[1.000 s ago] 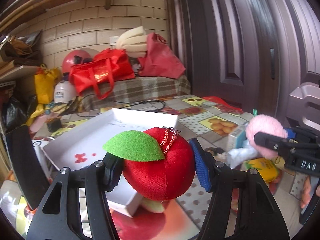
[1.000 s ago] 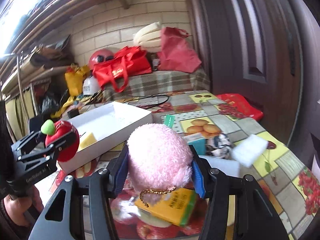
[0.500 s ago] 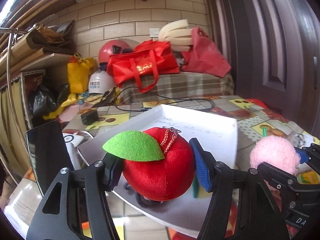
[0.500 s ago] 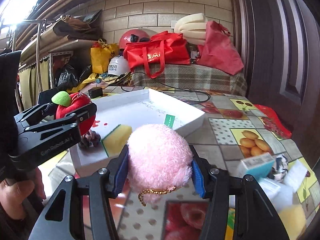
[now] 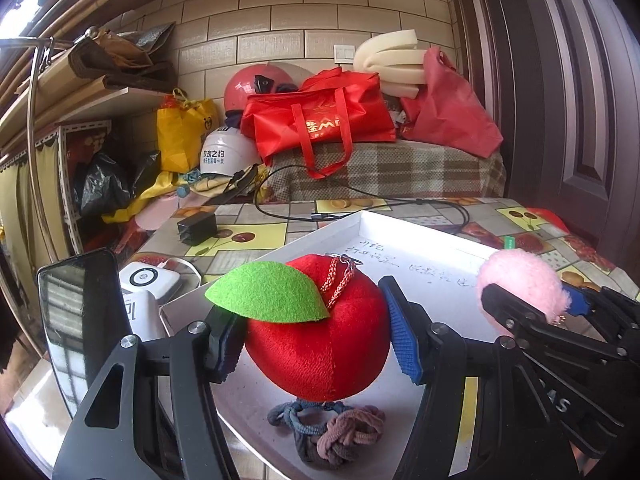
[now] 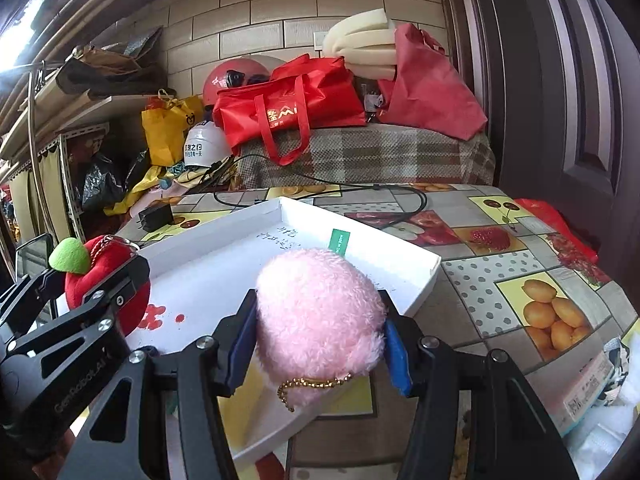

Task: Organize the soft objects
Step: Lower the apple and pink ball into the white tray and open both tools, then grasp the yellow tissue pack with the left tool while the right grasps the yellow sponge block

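Both my grippers have moved over the white tray (image 6: pixel 420 280): my left gripper (image 5: pixel 316 344) still clamps the red plush apple (image 5: pixel 320 344) above the knotted hair ties (image 5: pixel 332 432), my right gripper (image 6: pixel 320 344) the pink pompom (image 6: pixel 320 316) near the tray's right edge.

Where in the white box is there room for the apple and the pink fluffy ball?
The white box floor is bare in the middle and far end, between the handwriting and the red spots. The near end is crowded: knotted hair ties and a yellow sponge.

Red tote bag (image 5: pixel 320 120), white helmet (image 5: pixel 226 154), blk charger (image 5: pixel 197 230), phone (image 5: pixel 82 320), foam (image 6: pixel 362 46).
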Demonstrator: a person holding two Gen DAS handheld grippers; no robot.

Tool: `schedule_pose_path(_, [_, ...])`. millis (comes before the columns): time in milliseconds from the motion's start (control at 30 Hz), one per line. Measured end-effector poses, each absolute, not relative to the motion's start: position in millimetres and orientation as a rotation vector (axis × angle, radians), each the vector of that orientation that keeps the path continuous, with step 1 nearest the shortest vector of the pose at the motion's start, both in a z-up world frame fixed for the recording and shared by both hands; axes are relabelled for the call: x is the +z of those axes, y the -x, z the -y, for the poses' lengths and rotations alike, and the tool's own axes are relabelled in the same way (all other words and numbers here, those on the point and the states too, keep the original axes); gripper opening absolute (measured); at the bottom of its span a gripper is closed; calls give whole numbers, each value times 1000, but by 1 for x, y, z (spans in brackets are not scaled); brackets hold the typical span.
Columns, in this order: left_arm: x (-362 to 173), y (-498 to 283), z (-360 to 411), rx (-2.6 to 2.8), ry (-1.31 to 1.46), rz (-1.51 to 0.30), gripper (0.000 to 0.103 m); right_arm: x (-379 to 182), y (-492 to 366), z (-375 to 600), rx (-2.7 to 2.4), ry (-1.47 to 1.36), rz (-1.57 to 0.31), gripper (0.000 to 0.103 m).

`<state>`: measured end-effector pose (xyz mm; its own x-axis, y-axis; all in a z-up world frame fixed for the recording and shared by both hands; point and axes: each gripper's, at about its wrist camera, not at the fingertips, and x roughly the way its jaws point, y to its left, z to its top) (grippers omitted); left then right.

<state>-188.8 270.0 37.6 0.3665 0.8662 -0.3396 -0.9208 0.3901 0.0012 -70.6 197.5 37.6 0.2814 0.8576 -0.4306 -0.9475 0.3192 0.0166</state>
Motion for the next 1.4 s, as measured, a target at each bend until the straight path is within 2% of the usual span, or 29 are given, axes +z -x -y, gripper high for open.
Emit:
schedule_pose_path(333, [36, 191, -288, 1149, 276, -326, 63, 34, 66, -211, 1233, 272, -437, 59])
schedule_pose_path(400, [36, 191, -287, 1154, 262, -324, 67, 35, 69, -210, 1229, 276, -424, 61])
schedule_pose_path(500, [36, 191, -282, 1178, 240, -308, 69, 37, 69, -209, 1220, 271, -412, 68])
schedule_pose_path(533, [36, 193, -281, 1186, 238, -302, 72, 37, 67, -209, 1208, 262, -421, 74])
schedule_pose_path(567, [37, 194, -280, 1194, 237, -294, 79, 36, 63, -210, 1198, 254, -435, 82])
schedule_pose_path(633, [37, 195, -279, 1203, 233, -288, 88, 35, 55, -210, 1189, 229, -472, 85])
schedule_pose_path(867, [39, 199, -271, 1210, 218, -245, 92, 35, 49, -206, 1142, 192, -479, 103])
schedule_pose_path(1100, [42, 210, -264, 1174, 239, -193, 95, 43, 60, -185, 1118, 151, -371, 103])
schedule_pose_path(1167, [42, 214, -261, 1169, 255, -184, 103, 43, 60, -179, 1113, 154, -365, 103])
schedule_pose_path(1267, [43, 220, -255, 1157, 269, -159, 103, 44, 63, -162, 1126, 151, -340, 103])
schedule_pose_path(1400, [44, 217, -241, 1110, 261, -167, 103, 47, 91, -128, 1199, 212, -213, 103])
